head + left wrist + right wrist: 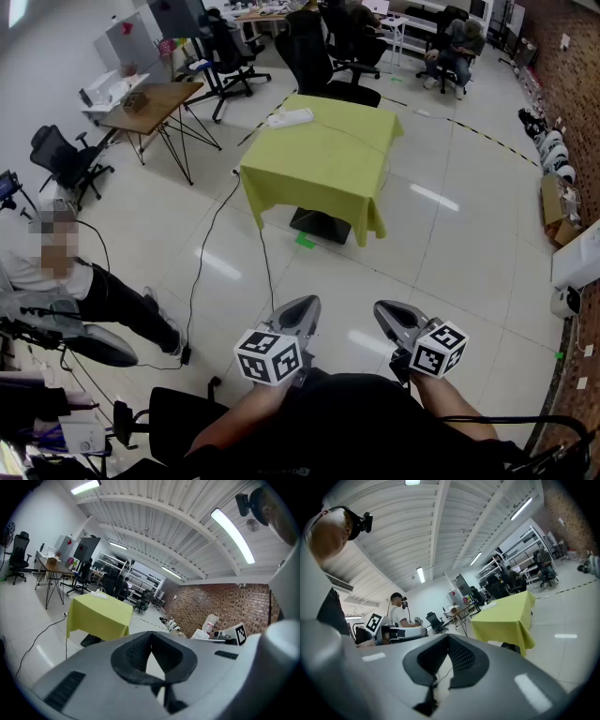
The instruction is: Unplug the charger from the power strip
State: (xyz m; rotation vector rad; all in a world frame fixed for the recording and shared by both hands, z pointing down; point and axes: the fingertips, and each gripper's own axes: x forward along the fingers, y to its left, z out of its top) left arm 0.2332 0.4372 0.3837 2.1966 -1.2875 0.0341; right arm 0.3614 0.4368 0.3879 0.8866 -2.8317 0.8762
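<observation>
Both tongs shut, holding nothing: left gripper (pixel 297 309) and right gripper (pixel 393 317) sit low by your waist. Power strip (pixel 291 118) lies at 11 o'clock on the green table (pixel 323 178), well apart from you at 12. Charger too small to pick out. Close in first, then pin the strip with one gripper and pull straight with the other.
</observation>
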